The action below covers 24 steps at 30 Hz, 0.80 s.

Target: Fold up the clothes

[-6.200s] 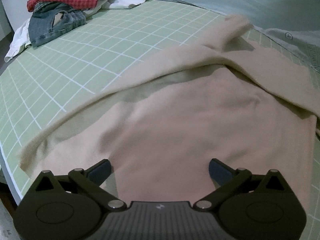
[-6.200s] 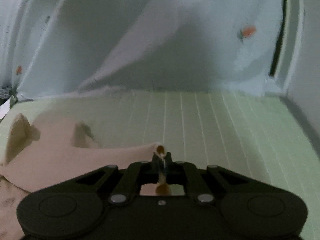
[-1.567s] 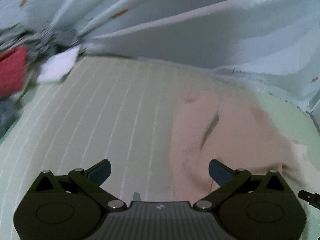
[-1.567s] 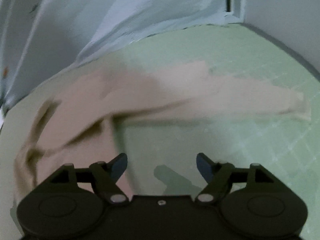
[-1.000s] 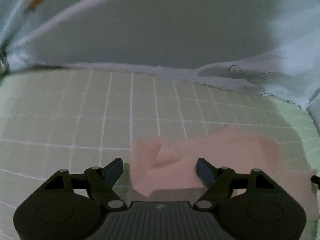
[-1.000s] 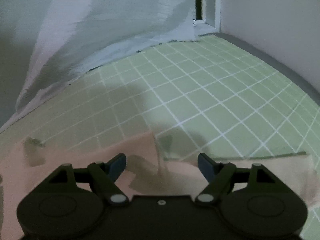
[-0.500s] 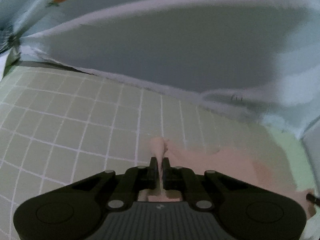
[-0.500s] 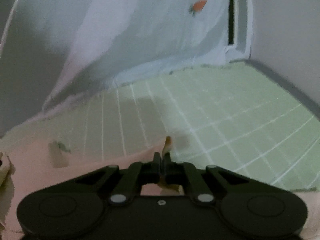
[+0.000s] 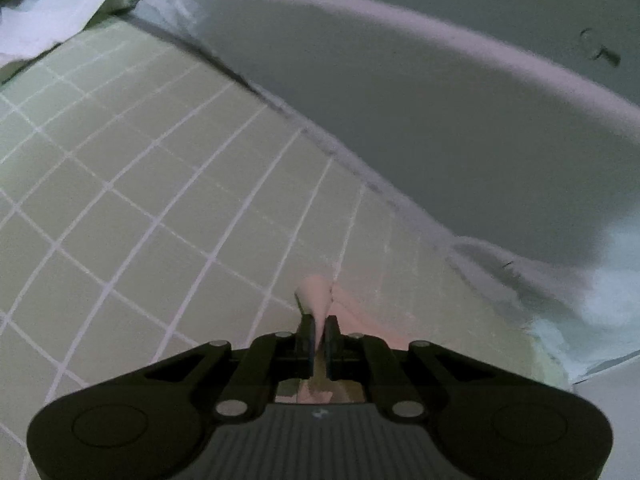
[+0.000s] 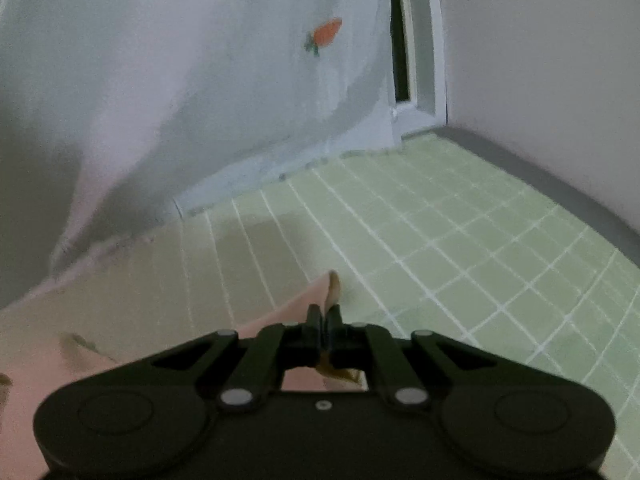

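Fabric sits pinched in both of my claws. Nearest in the left wrist view, the left claw (image 9: pixel 318 334) is clamped tight on a peak of the pale pink garment (image 9: pixel 316 300), which pokes up at 12 o'clock from the fingertips and trails away toward 2 o'clock, low over the green gridded mat (image 9: pixel 132 208). In the right wrist view, the right claw (image 10: pixel 325 322) is likewise closed on an edge of the same garment (image 10: pixel 296 308); the cloth runs down toward 8 o'clock, where the rest of it lies spread on the mat (image 10: pixel 460 240).

I judge that I am gripping two points along one edge so the cloth stays taut between them and can be carried over as a single flap; which fold of the job this belongs to, I cannot tell.

Both claws point forward and slightly down, held low near the surface, the left one angled so the grid lines run off toward 10 o'clock.

Farther out, pale blue sheeting (image 9: pixel 440 100) rises behind the mat, with a carrot print (image 10: pixel 326 34) at 12 o'clock. White cloth (image 9: pixel 44 28) lies at far 10 o'clock.
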Motion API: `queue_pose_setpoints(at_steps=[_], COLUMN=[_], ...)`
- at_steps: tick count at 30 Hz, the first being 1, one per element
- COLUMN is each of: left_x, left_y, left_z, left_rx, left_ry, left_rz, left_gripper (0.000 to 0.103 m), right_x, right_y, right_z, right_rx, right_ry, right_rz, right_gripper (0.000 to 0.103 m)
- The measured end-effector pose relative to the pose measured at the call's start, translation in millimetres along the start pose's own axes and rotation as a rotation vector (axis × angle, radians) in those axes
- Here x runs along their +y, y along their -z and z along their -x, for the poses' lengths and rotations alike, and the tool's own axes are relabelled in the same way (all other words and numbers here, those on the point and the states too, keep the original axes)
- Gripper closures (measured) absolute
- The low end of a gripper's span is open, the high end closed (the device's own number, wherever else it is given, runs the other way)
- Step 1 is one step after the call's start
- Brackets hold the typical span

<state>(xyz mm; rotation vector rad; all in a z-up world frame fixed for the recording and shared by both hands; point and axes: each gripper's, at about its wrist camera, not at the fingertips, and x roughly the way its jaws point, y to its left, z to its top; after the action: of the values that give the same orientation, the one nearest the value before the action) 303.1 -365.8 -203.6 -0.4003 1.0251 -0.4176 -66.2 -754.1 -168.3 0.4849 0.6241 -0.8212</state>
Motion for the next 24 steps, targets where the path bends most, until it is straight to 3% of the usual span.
queue_pose_setpoints(at_steps=[2, 3, 5, 6, 7, 8, 10, 11, 16, 18, 19, 21, 24], left_x=[-1, -1, -2, -2, -2, -2, -2, -3, -2, -1, 0, 3, 11], left_y=[0, -1, -2, -3, -5, -6, -7, -8, -14, -16, -15, -6, 22], left_z=[-3, -5, -7, -7, -7, -7, -8, -8, -2, 15, 27, 58, 106], left_rx=[0.005, 0.007, 0.012, 0.015, 0.015, 0.011, 0.005, 0.001, -0.024, -0.053, -0.069, -0.104, -0.121], left_ry=[-0.019, -0.029, -0.043, -0.038, -0.038, -0.045, -0.06, -0.067, -0.103, -0.104, -0.091, -0.074, -0.087], left_rz=[-0.015, -0.023, -0.04, -0.052, -0.061, -0.064, -0.07, -0.073, -0.064, -0.046, -0.041, -0.039, -0.068], left_gripper=[0.091, 0.083, 0.071, 0.065, 0.063, 0.062, 0.07, 0.102, 0.097, 0.07, 0.062, 0.04, 0.035], right_x=[1, 2, 2, 2, 1, 1, 3, 6, 27, 35, 39, 47, 62], right_y=[4, 6, 10, 12, 14, 16, 20, 23, 40, 46, 50, 56, 69], right_z=[-5, -7, -8, -7, -4, 0, 6, 11, 37, 47, 52, 63, 78], right_rx=[0.03, 0.044, 0.062, 0.064, 0.059, 0.052, 0.057, 0.057, 0.047, 0.043, 0.04, 0.036, 0.046], right_ry=[0.017, 0.025, 0.039, 0.045, 0.046, 0.044, 0.046, 0.044, 0.02, 0.01, 0.005, -0.005, -0.042], right_rz=[-0.01, -0.015, -0.03, -0.039, -0.046, -0.048, -0.049, -0.046, -0.023, -0.013, -0.009, 0.0, -0.001], right_gripper=[0.098, 0.096, 0.082, 0.067, 0.06, 0.06, 0.059, 0.058, 0.051, 0.037, 0.029, 0.025, 0.013])
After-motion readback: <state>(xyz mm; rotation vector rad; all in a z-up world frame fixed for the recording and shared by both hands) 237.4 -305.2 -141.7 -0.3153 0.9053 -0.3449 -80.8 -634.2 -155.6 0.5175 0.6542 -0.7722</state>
